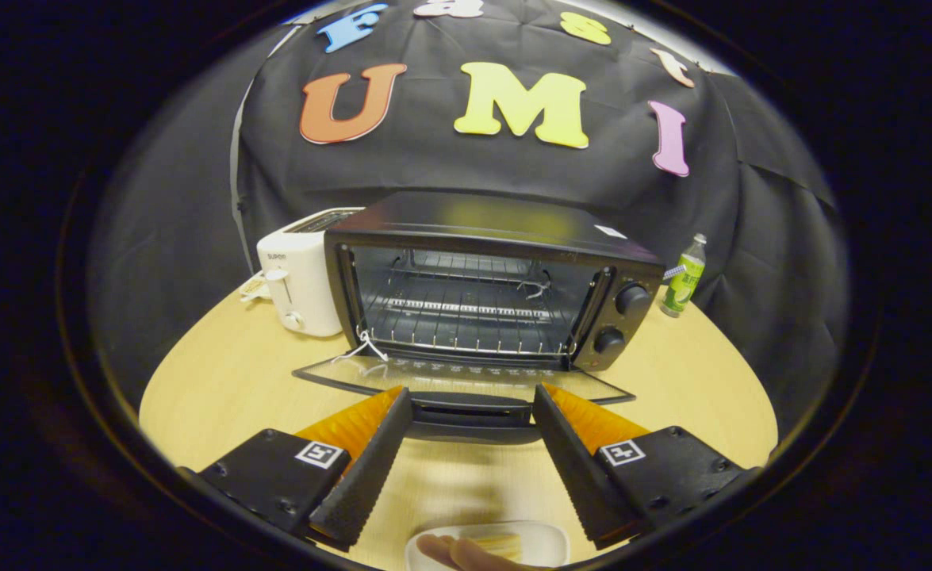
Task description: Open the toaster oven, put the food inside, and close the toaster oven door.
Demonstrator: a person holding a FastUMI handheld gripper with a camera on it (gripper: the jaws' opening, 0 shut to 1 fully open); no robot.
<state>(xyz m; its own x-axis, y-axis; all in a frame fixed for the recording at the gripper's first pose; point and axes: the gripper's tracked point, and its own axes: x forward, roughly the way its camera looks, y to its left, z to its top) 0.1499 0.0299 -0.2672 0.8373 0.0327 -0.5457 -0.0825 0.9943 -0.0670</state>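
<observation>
Tabletop (220,396) noted: oven (489,277) door (458,379) already lowered, food (497,545) before it unloaded, gripper (472,412) spread, nothing held.

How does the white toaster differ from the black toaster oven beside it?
The toaster is white, while the toaster oven is black. The toaster is narrow with slots on top; the toaster oven is much wider, with two knobs on its front. The toaster oven's door lies folded down, showing the wire rack inside. Both stand on the wooden table, beyond the open gripper.
</observation>
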